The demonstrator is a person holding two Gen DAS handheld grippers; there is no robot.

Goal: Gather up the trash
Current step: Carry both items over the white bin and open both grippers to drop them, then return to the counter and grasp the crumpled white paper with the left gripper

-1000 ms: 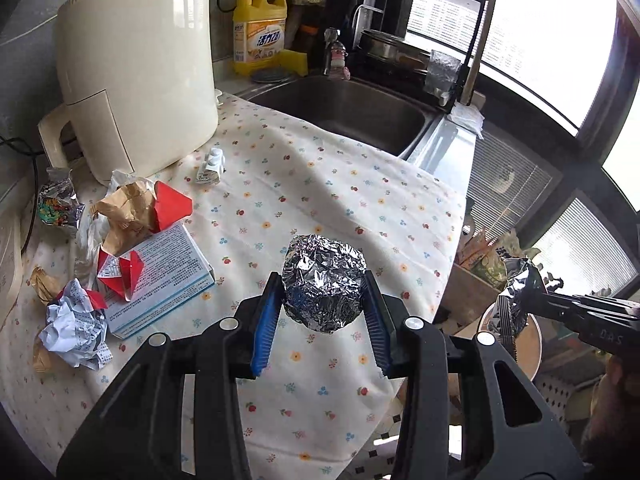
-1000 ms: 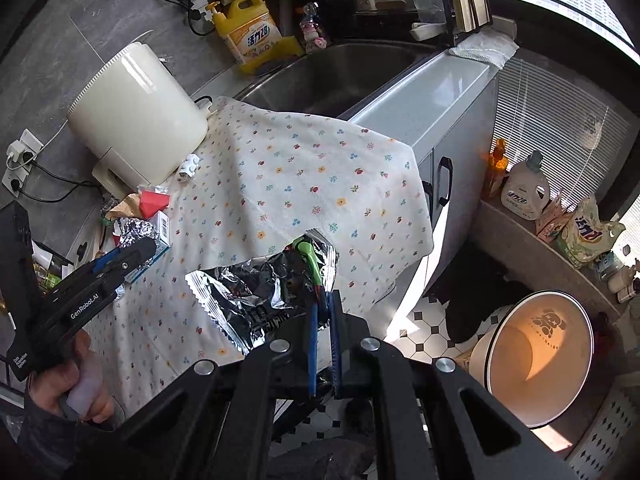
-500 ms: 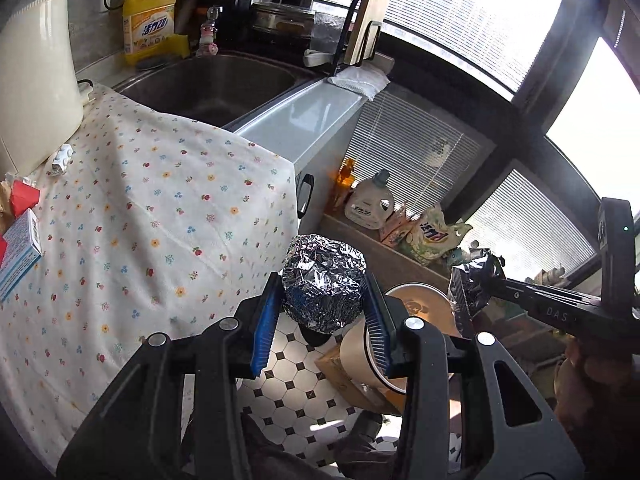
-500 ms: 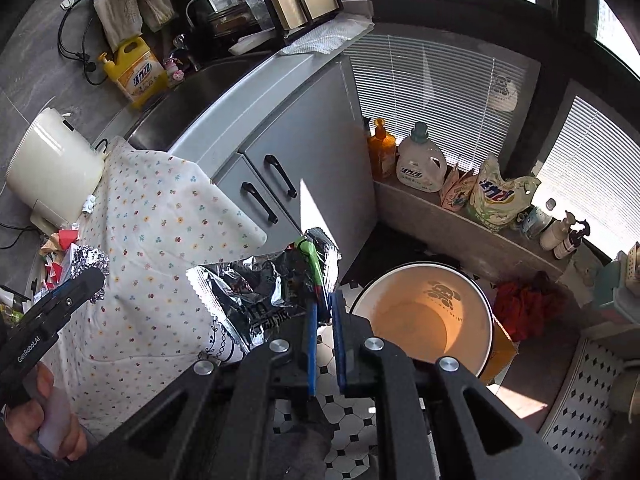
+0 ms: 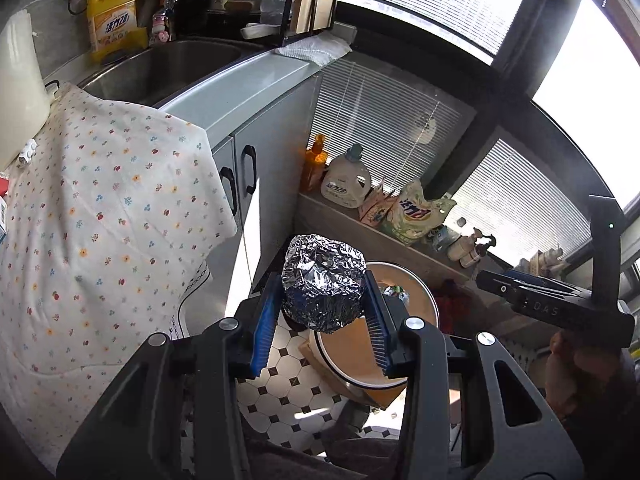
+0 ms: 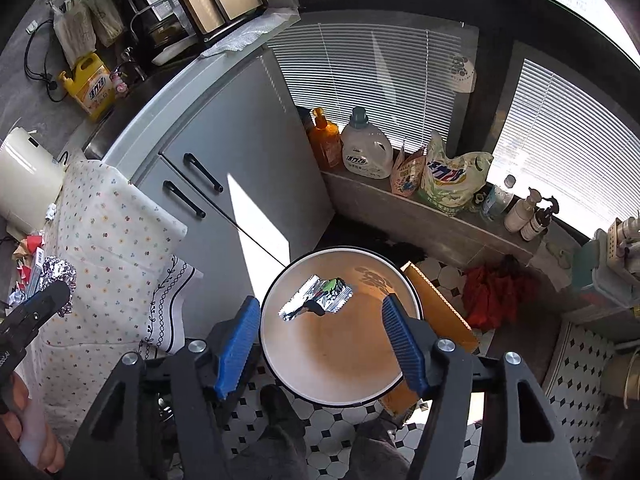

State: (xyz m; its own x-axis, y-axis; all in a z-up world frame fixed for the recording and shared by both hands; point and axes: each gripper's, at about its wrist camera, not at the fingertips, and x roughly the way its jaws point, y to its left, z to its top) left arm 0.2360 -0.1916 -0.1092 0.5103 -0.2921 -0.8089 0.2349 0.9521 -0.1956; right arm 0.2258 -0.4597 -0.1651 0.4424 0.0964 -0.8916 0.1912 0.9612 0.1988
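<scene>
My left gripper (image 5: 324, 312) is shut on a crumpled foil ball (image 5: 323, 280), held above the floor just left of the round bin (image 5: 404, 376). In the right wrist view my right gripper (image 6: 320, 328) hovers over the same bin (image 6: 280, 364), its jaws opening with nothing pressed between them. A silver snack wrapper (image 6: 318, 295) is falling loose inside the bin's mouth below the blue pads (image 6: 236, 340). The left gripper (image 6: 60, 292) with its foil ball (image 6: 60, 272) shows at the left edge. The right gripper's body (image 5: 552, 300) appears at the right of the left wrist view.
A floral cloth (image 5: 100, 208) hangs over the counter edge on the left. Grey cabinet doors (image 6: 224, 168) stand behind the bin. Detergent bottles (image 6: 366, 148) and bags line a low ledge. A red rag (image 6: 492, 292) and a cardboard piece (image 6: 440, 308) lie by the bin.
Both grippers swung from the counter to above the bin. The right gripper's jaws opened and let the silver wrapper go into the bin. The left keeps its foil ball.
</scene>
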